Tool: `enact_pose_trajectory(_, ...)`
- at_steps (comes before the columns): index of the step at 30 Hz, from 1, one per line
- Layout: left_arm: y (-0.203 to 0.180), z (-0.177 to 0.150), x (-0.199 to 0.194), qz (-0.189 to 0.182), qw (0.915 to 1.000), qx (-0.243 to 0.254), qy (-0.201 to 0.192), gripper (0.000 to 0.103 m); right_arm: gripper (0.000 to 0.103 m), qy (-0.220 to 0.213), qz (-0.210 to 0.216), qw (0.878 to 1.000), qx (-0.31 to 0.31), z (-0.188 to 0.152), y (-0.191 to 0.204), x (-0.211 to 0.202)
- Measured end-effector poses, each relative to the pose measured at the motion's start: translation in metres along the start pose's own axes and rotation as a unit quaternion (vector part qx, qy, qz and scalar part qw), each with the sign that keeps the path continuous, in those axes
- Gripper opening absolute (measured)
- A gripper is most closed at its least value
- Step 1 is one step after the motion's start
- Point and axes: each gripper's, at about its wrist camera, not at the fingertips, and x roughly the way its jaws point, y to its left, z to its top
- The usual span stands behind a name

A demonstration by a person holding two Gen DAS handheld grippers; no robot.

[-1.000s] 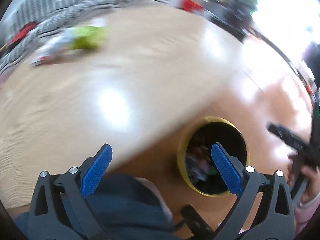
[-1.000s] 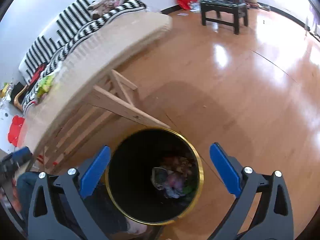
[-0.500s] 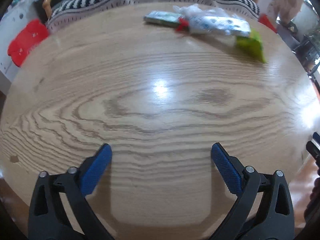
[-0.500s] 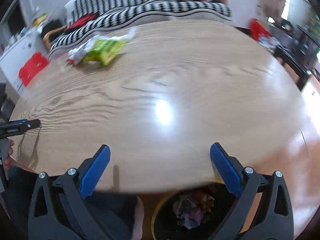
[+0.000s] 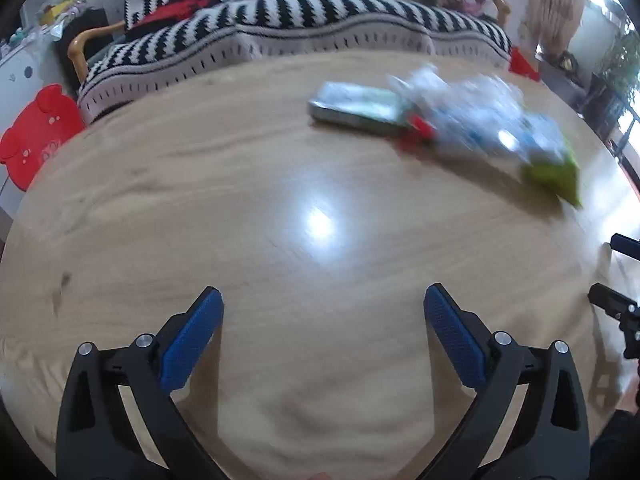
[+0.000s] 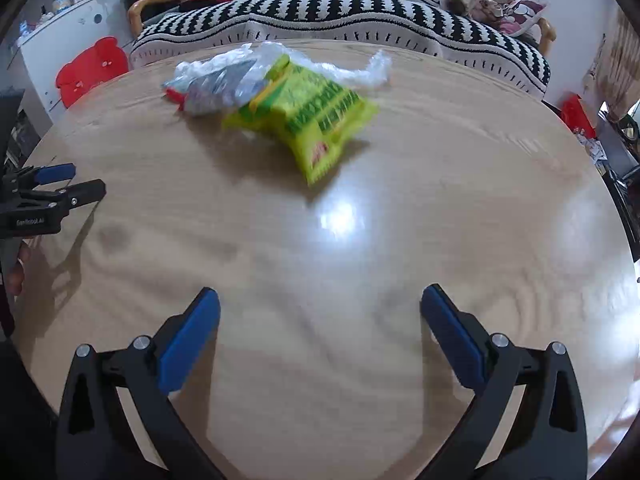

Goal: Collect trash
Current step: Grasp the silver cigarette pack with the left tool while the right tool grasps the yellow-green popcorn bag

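Wooden table (image 6: pixel 400 240) lies under both level, released grippers, left gripper (image 5: pixel 322 312) and right gripper (image 6: pixel 320 312), short of the wrappers (image 6: pixel 304 116).

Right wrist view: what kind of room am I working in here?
Most likely a home living room: a wooden table with a yellow-green snack bag on it, and a striped-covered sofa just behind.

On the worktop (image 6: pixel 360 264) the snack bag (image 6: pixel 316 120) lies at twelve o'clock (plastic wrap (image 6: pixel 224 80) touching at ten); the sofa (image 6: pixel 360 8) stands behind.
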Motion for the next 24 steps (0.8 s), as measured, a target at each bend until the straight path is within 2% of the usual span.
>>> enact_pose_trajectory(3, 0.017, 0.015, 0.01, -0.002, 1.0, 0.003, 0.001, 0.098, 0.098, -0.005, -0.004, 1.0, 0.007, 0.023, 0.004, 0.014)
enact_pose_trajectory(5, 0.023, 0.024, 0.016, -0.015, 0.9996, 0.023, 0.006, 0.098, 0.098, -0.023, -0.008, 1.0, 0.015, 0.029, 0.006, 0.019)
enact_pose_trajectory(8, 0.02, 0.038, 0.023, -0.052, 0.9947, 0.086, 0.021, 0.098, 0.098, -0.038, -0.014, 0.999, 0.02, 0.033, 0.008, 0.023)
enact_pose_trajectory(10, 0.019, 0.049, 0.031, -0.076, 0.9889, 0.126, 0.025, 0.098, 0.098, -0.034, -0.009, 0.999, 0.014, 0.036, 0.009, 0.025)
enact_pose_trajectory(11, 0.016, 0.061, 0.038, -0.093, 0.9824, 0.158, 0.032, 0.098, 0.098, -0.036, -0.009, 0.999, 0.013, 0.037, 0.01, 0.026)
enact_pose_trajectory(14, 0.012, 0.087, 0.055, -0.114, 0.9698, 0.209, 0.052, 0.098, 0.098, -0.04, -0.005, 0.999, 0.008, 0.043, 0.01, 0.029)
enact_pose_trajectory(20, 0.021, 0.129, 0.082, -0.132, 0.9587, 0.245, 0.058, 0.098, 0.098, -0.04, 0.003, 0.999, -0.002, 0.051, 0.008, 0.033)
enact_pose_trajectory(22, 0.018, 0.134, 0.085, -0.145, 0.9495, 0.272, 0.057, 0.098, 0.098, -0.04, 0.006, 0.999, -0.007, 0.052, 0.007, 0.033)
enact_pose_trajectory(23, 0.015, 0.137, 0.086, -0.153, 0.9402, 0.3, 0.054, 0.098, 0.098, -0.04, 0.008, 0.999, -0.012, 0.053, 0.007, 0.033)
enact_pose_trajectory(24, 0.013, 0.138, 0.086, -0.157, 0.9348, 0.314, 0.056, 0.098, 0.098, -0.04, 0.012, 0.999, -0.02, 0.055, 0.007, 0.034)
